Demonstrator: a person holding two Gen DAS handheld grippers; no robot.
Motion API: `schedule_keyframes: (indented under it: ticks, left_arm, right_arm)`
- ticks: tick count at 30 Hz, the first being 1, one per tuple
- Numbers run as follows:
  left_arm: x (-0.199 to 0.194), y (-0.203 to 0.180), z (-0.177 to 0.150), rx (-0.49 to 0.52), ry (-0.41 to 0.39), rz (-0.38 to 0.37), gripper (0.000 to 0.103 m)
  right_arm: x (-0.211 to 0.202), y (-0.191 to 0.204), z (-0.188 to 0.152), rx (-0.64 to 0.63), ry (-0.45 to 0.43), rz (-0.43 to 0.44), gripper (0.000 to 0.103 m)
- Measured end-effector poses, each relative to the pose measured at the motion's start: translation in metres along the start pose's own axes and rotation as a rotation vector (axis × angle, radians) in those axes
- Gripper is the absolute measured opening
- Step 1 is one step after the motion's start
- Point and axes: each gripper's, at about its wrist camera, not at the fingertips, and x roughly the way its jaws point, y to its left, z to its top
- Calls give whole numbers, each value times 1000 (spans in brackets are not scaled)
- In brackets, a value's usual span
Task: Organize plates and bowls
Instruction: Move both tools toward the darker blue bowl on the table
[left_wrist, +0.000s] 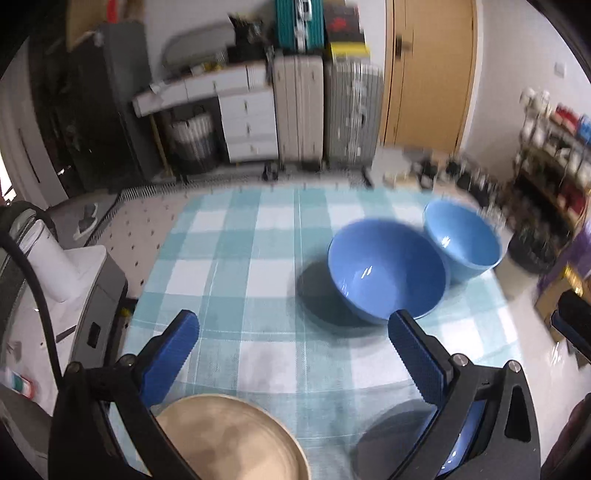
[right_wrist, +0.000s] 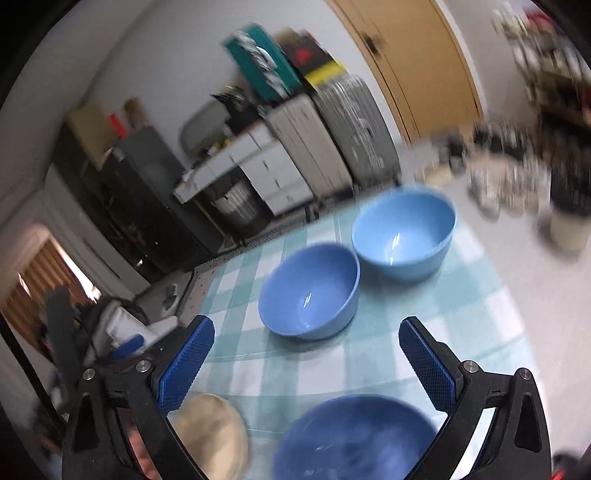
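Two blue bowls stand side by side on the checked tablecloth (left_wrist: 236, 236): a darker bowl (left_wrist: 386, 269) (right_wrist: 310, 291) and a paler bowl (left_wrist: 461, 236) (right_wrist: 404, 232) beyond it. A beige plate (left_wrist: 229, 439) (right_wrist: 214, 435) lies at the near edge. In the right wrist view a dark blue plate (right_wrist: 354, 435) lies below the gripper. My left gripper (left_wrist: 295, 332) is open above the cloth, its right finger close to the darker bowl. My right gripper (right_wrist: 306, 339) is open too, nothing between its pads, hovering short of the darker bowl.
Suitcases (left_wrist: 325, 110), a white drawer unit (left_wrist: 247, 122) and a wooden door (left_wrist: 428, 74) stand behind the table. A cluttered shelf (left_wrist: 554, 155) is at the right. A white appliance (left_wrist: 62, 280) with a black cable sits at the table's left side.
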Motion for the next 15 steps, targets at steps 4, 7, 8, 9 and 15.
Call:
schedule_keyframes:
  ticks: [4, 7, 8, 9, 15]
  left_arm:
    - [39, 0, 20, -10, 100, -8, 103]
    - [61, -5, 29, -3, 134, -21, 103]
    - [68, -8, 31, 8, 149, -22, 103]
    - [79, -13, 33, 26, 172, -20, 103]
    - [121, -18, 44, 9, 242, -38, 103]
  right_arm:
    - [40, -12, 23, 112, 85, -16, 102]
    - [73, -27, 31, 175, 170, -14, 102]
    - [83, -32, 30, 197, 202, -15, 101]
    - [93, -38, 31, 226, 236, -12, 98]
    - [137, -53, 35, 284, 329, -45, 93]
